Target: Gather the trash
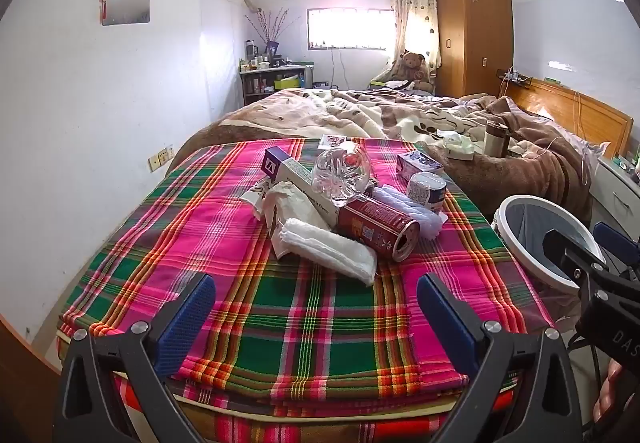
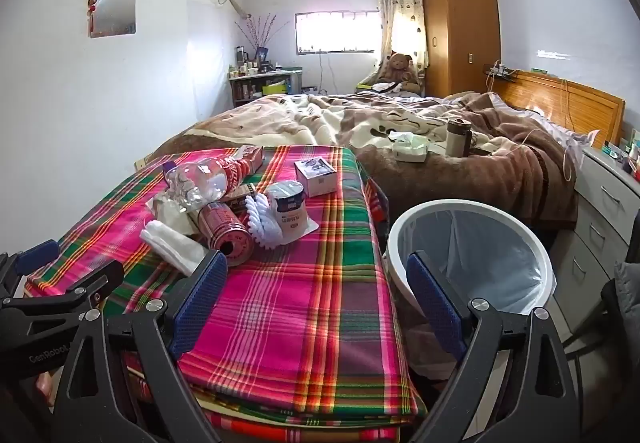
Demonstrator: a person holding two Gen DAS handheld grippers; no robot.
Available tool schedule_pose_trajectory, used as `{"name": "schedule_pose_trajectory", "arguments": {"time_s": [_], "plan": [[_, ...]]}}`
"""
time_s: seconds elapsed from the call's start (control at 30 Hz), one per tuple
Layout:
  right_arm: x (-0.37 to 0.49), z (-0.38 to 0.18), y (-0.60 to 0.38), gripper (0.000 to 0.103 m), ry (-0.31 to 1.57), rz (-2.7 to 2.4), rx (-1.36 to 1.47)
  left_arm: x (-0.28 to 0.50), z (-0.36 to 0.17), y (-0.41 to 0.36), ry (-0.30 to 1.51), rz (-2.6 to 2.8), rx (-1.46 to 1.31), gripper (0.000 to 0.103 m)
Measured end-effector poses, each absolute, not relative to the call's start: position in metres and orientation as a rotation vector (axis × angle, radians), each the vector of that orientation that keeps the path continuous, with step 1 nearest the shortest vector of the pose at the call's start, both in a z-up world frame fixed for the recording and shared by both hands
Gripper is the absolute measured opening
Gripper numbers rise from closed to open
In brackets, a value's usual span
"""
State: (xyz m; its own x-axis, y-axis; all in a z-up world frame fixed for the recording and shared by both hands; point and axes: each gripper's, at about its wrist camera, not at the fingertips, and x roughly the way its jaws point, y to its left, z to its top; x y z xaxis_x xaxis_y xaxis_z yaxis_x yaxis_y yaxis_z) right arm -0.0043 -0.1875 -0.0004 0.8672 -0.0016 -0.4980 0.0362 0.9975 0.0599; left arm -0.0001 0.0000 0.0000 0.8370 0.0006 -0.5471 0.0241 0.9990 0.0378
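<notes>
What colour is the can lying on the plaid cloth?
Dark red with pale print; the can shows best in the left wrist view.

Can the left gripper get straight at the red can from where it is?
Probably yes. The left gripper is open, with only bare plaid cloth ahead of it. The red can lies on its side, open end toward it; the folded white tissue beside it crowds one finger.

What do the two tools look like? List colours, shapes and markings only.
Both match. The left tool and the right tool each have two flat blue pads with a dotted texture, set on black triangular open-frame arms with silver round bolts. In the right view the left tool's black body reads "GenRobot" in white; in the left view the right tool's body shows "DAS". No sleeves show; a bit of bare skin shows at the frame edges.
</notes>
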Motion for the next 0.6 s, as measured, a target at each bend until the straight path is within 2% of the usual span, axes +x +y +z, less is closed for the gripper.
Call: {"name": "schedule_pose_trajectory", "arguments": {"time_s": [0.6], "plan": [[-0.0034, -0.0015, -0.1876, 0.093, 0.517, -0.029, 0.063, -0.0068, -0.0042, 0.0002, 0.583, -0.013, 0.036, 0.102]]}}
